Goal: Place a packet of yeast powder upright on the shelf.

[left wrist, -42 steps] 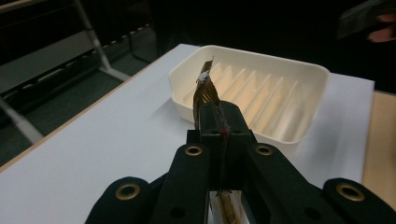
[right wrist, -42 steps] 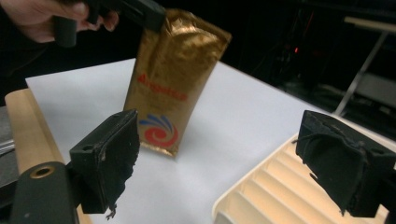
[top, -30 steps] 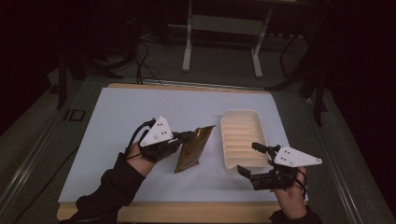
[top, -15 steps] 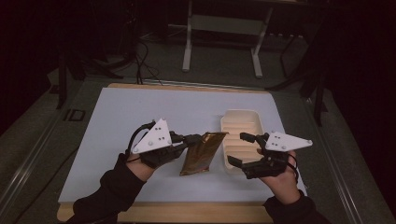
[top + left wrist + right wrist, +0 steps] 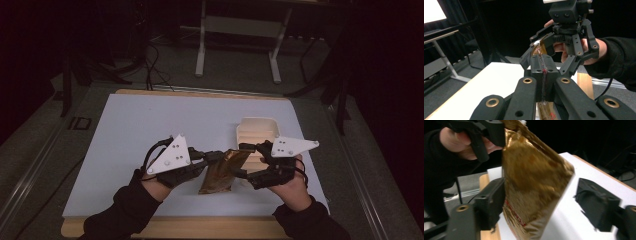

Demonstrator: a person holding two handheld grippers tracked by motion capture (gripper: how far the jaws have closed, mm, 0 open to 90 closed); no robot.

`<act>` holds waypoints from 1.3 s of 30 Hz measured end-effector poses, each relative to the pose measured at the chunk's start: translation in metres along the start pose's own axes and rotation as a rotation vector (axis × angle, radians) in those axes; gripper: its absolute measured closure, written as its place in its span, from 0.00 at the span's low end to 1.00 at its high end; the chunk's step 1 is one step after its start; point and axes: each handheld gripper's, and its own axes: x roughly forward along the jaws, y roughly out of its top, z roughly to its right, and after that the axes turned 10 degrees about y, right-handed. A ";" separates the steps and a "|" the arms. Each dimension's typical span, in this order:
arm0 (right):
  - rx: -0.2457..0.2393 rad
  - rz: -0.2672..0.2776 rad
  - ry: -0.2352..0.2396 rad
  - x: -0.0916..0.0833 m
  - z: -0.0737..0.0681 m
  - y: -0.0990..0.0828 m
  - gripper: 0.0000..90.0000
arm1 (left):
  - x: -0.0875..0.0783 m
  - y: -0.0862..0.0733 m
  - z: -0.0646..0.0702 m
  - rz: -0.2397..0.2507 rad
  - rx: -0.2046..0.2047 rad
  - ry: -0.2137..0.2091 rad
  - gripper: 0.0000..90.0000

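Note:
A gold foil pouch (image 5: 220, 172) hangs just above the white table top (image 5: 150, 130), slightly tilted. My left gripper (image 5: 216, 156) is shut on its upper edge; in the left gripper view the jaws (image 5: 543, 67) pinch the crinkled seam of the pouch (image 5: 539, 49). My right gripper (image 5: 243, 160) is open, one jaw on each side of the pouch's right edge. In the right gripper view the pouch (image 5: 534, 182) fills the gap between the open jaws (image 5: 541, 202) and lies close against the left one. The left gripper (image 5: 486, 130) grips its top corner there.
A cream ribbed tray (image 5: 257, 130) stands on the table just behind the right gripper. The wooden front edge (image 5: 200, 227) of the table runs below both hands. Metal stand legs (image 5: 235, 50) rise on the floor beyond the far edge.
My right gripper has swung left from the tray's front and now straddles the pouch. The left gripper has shifted the pouch a little to the right and toward the person.

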 end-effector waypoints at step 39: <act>-0.093 -0.159 0.153 -0.006 0.011 0.025 0.88 | -0.003 -0.016 -0.022 0.018 -0.112 0.049 0.61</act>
